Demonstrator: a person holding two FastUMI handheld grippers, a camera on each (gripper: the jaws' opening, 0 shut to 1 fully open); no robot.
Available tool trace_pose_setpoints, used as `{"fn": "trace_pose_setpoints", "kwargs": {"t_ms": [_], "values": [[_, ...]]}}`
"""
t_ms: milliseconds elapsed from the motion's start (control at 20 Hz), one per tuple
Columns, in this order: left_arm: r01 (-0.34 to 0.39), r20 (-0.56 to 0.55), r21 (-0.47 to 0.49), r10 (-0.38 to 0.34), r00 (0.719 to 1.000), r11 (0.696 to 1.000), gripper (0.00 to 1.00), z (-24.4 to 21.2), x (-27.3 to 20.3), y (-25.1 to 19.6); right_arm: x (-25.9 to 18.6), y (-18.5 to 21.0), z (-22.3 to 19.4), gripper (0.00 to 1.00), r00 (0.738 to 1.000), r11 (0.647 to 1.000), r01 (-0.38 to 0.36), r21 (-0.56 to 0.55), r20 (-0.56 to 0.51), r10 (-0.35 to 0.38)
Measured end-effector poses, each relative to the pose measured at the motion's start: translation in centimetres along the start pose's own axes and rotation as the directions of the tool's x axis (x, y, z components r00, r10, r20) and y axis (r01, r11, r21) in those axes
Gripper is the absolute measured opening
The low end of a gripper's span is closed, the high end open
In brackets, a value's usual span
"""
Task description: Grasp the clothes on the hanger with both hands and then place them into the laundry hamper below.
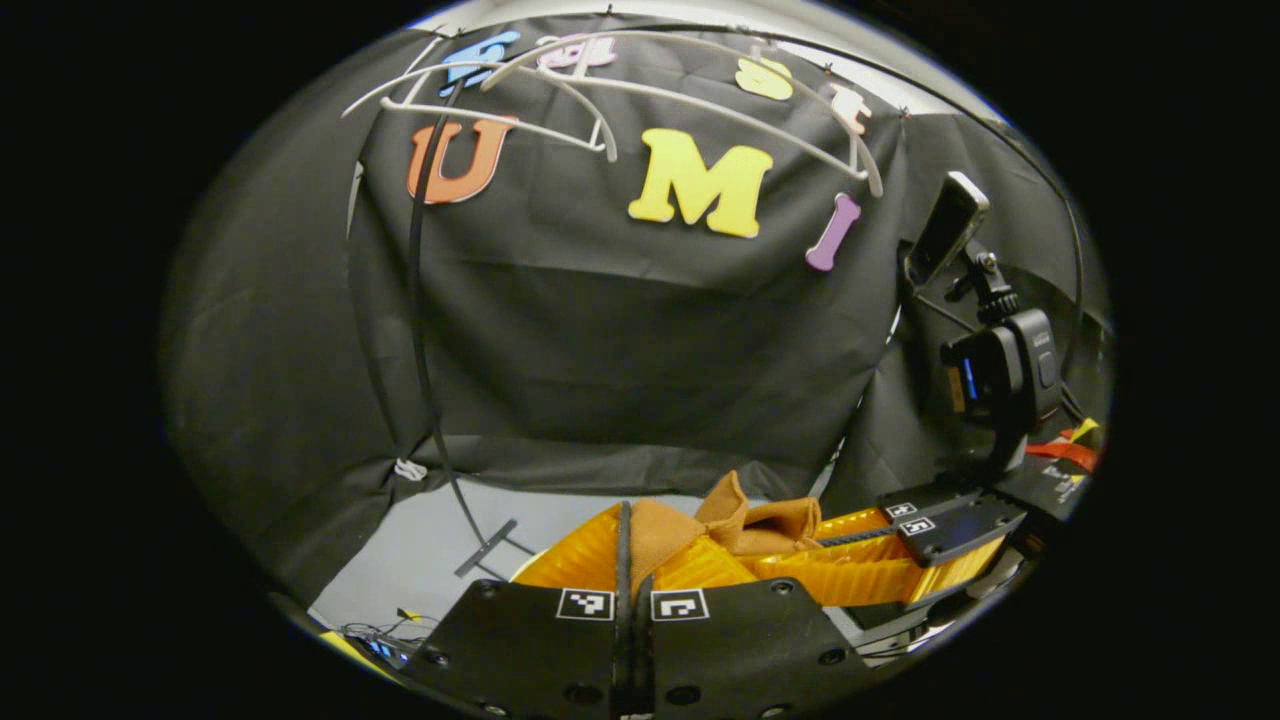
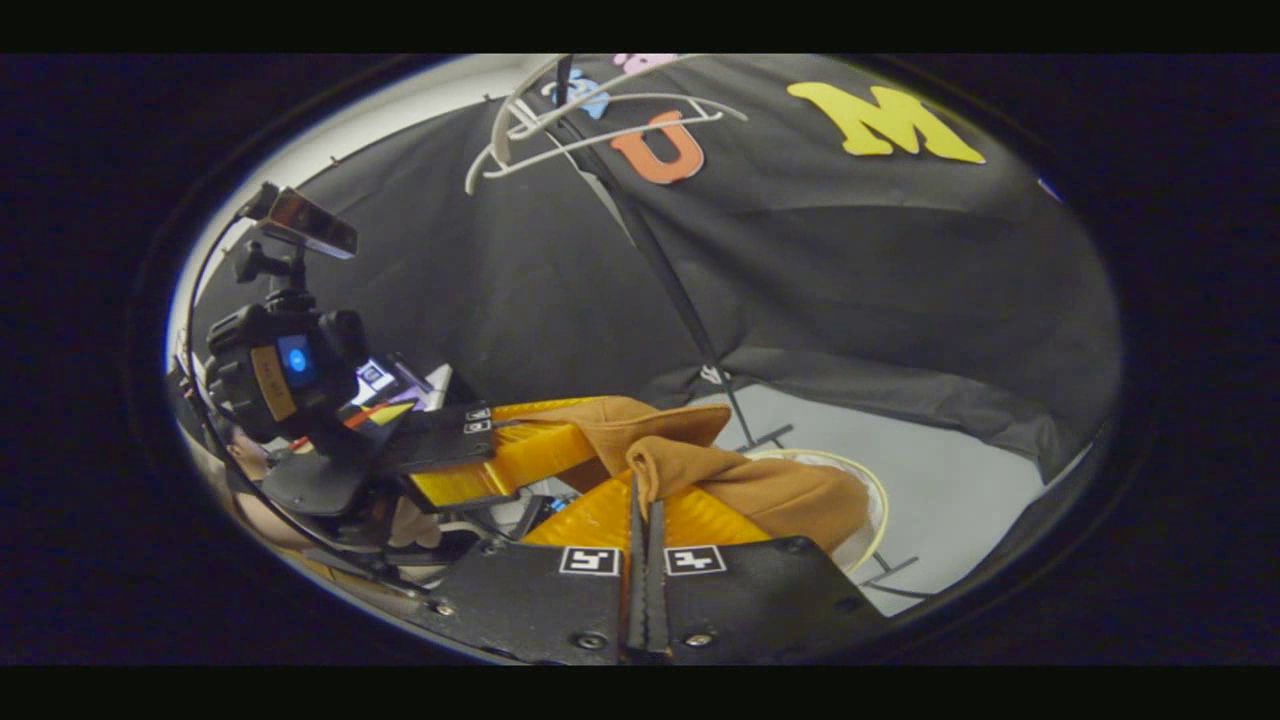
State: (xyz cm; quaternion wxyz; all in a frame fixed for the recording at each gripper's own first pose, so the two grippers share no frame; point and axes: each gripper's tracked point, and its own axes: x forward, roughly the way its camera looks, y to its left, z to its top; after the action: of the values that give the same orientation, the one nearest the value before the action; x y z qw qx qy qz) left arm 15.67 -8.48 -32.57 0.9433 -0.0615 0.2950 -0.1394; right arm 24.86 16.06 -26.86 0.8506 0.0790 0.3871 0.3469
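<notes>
Jaws pinching brown garment (image 2: 700, 470), hamper (image 2: 868, 490) beneath

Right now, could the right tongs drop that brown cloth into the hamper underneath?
Probably yes. The right tongs are shut on the brown cloth, which hangs over the hamper's pale rim with nothing between. The left tongs grip the same cloth, so both would need to let go.

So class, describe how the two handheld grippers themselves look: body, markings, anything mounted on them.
Each gripper, left and right, has a flat black body with screw holes, two square black-and-white markers near its fingers and ribbed panels. The other gripper carries a black camera unit.
</notes>
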Motion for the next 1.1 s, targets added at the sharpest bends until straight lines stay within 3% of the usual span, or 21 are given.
{"fn": "trace_pose_setpoints", "kwargs": {"t_ms": [100,150,350,650,700,850,900,1100], "values": [[-0.003,-0.04,0.002,0.003,0.999,1.0,0.05,-2.4,0.6,-0.1,1.1,-0.9,-1.9,0.03,0.998,0.999,0.037,0.025,-0.048,-0.036],[-0.009,-0.063,0.003,0.009,0.998,1.0,0.0,-4.0,1.1,0.4,1.7,-1.2,-2.5,0.04,0.996,0.998,0.054,0.037,-0.07,-0.051],[-0.035,-0.167,-0.026,0.031,0.985,0.999,0.0,-8.9,1.7,1.5,4.5,-2.4,-5.9,0.03,0.977,0.987,0.154,0.048,-0.154,-0.145],[-0.073,-0.319,-0.022,0.062,0.946,0.997,0.0,-14.8,2.5,2.3,6.5,-4.1,-10.6,0.04,0.938,0.966,0.25,0.065,-0.262,-0.225],[-0.075,-0.336,-0.025,0.063,0.94,0.997,0.05,-15.3,2.5,2.2,6.8,-4.3,-11.2,0.04,0.933,0.963,0.262,0.07,-0.275,-0.233],[-0.096,-0.37,-0.017,0.083,0.925,0.995,0.0,-16.4,2.0,2.4,7.3,-5.0,-11.6,0.03,0.921,0.951,0.297,0.088,-0.289,-0.261],[-0.099,-0.375,-0.015,0.086,0.923,0.995,0.06,-16.5,1.8,2.4,7.4,-5.0,-11.5,0.04,0.92,0.948,0.304,0.094,-0.286,-0.266],[-0.107,-0.373,0.008,0.103,0.922,0.994,0.06,-16.3,2.1,2.9,7.4,-5.4,-10.8,0.04,0.921,0.944,0.318,0.092,-0.269,-0.284]]}}
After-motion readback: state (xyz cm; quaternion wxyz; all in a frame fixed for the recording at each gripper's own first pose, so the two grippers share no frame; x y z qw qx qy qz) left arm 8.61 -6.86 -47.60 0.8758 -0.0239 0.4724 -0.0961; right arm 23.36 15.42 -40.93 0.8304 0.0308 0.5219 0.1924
